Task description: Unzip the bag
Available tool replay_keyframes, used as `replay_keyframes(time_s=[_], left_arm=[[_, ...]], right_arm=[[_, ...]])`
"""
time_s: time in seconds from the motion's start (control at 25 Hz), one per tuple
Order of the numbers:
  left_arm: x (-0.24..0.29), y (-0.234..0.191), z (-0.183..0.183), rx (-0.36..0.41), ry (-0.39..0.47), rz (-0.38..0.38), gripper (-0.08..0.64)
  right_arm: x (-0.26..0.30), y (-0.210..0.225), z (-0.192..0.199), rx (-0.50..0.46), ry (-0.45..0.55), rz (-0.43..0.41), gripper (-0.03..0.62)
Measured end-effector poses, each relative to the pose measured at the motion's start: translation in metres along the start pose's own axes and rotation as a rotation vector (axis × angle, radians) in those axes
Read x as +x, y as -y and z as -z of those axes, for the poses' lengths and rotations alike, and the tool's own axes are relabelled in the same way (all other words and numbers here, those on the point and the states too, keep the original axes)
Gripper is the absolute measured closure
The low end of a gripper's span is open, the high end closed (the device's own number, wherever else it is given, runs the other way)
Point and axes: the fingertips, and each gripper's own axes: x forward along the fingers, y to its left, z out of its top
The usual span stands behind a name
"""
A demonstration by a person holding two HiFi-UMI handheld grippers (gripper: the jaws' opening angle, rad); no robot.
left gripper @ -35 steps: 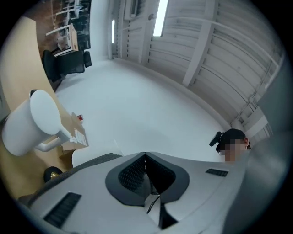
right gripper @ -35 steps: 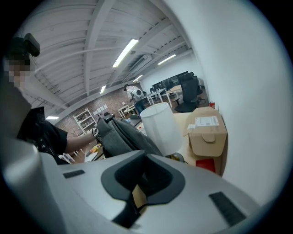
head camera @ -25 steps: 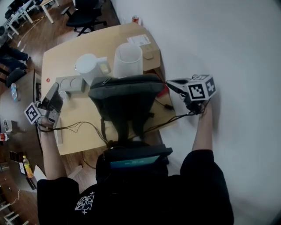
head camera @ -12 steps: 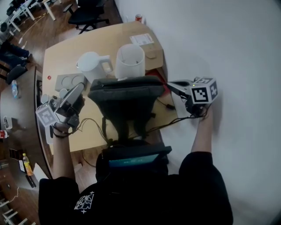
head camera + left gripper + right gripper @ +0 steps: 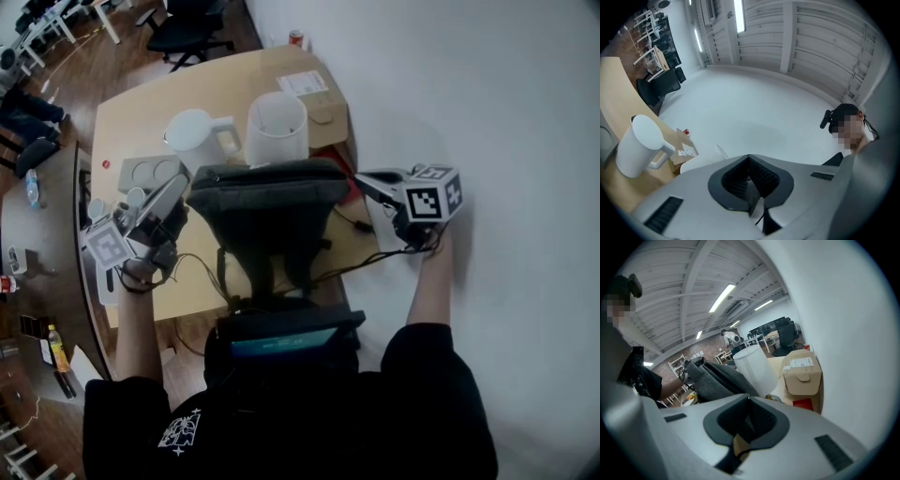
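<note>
A dark grey backpack (image 5: 267,211) stands upright on the wooden table (image 5: 141,103), its top edge facing away from me. Just off the bag's upper left corner, my left gripper (image 5: 180,185) is shut with nothing in it. In the left gripper view its jaws (image 5: 749,157) point over the table at the white wall. By the bag's upper right corner, my right gripper (image 5: 362,177) has its jaws starting to open; the tips still meet and nothing is between them. The right gripper view shows the bag (image 5: 712,378) to the left of the jaws (image 5: 749,396).
Behind the bag stand a white jug (image 5: 192,141), a tall white bin (image 5: 277,127) and a cardboard box (image 5: 314,98). A grey cup tray (image 5: 150,173) lies at the left. Black cables (image 5: 361,258) trail across the table's front. A white wall runs close along the right.
My left gripper has swung from the table's left edge rightward and up to the bag's upper left corner. The right gripper has hardly moved.
</note>
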Motion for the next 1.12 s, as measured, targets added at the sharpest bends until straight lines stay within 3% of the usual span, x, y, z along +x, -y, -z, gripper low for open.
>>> replay_keyframes(time_s=[0.08, 0.12, 0.16, 0.2, 0.24, 0.28, 0.36, 0.44, 0.52, 0.72, 1.12], left_arm=[[0.0, 0.0, -0.002, 0.014, 0.013, -0.026, 0.565], [0.0, 0.0, -0.003, 0.033, 0.019, -0.048, 0.565], [0.001, -0.001, -0.004, 0.06, 0.02, -0.074, 0.544], [0.002, 0.0, -0.003, 0.093, 0.018, -0.1, 0.493], [0.003, 0.001, -0.002, 0.132, 0.012, -0.123, 0.491], [0.006, 0.004, 0.0, 0.186, 0.004, -0.147, 0.491], [0.017, 0.015, 0.0, 0.371, -0.016, -0.212, 0.507], [0.029, 0.026, 0.001, 0.544, -0.043, -0.27, 0.558], [0.04, 0.032, 0.005, 0.624, -0.075, -0.287, 0.558], [0.053, 0.032, 0.017, 0.652, -0.111, -0.293, 0.558], [0.056, 0.027, 0.021, 0.651, -0.121, -0.299, 0.558]], right_arm=[[-0.004, -0.001, -0.004, -0.069, 0.025, 0.035, 0.555], [-0.009, -0.003, -0.011, -0.108, 0.062, 0.054, 0.517], [-0.014, -0.007, -0.021, -0.145, 0.119, 0.064, 0.459], [-0.02, -0.014, -0.033, -0.178, 0.193, 0.063, 0.46], [-0.024, -0.024, -0.046, -0.207, 0.275, 0.051, 0.46], [-0.026, -0.036, -0.059, -0.231, 0.354, 0.03, 0.469], [-0.023, -0.068, -0.079, -0.27, 0.458, -0.019, 0.566], [-0.013, -0.097, -0.088, -0.312, 0.478, -0.057, 0.569], [-0.003, -0.118, -0.094, -0.364, 0.473, -0.074, 0.569], [0.009, -0.146, -0.099, -0.435, 0.46, -0.097, 0.569], [0.012, -0.156, -0.101, -0.439, 0.455, -0.12, 0.569]])
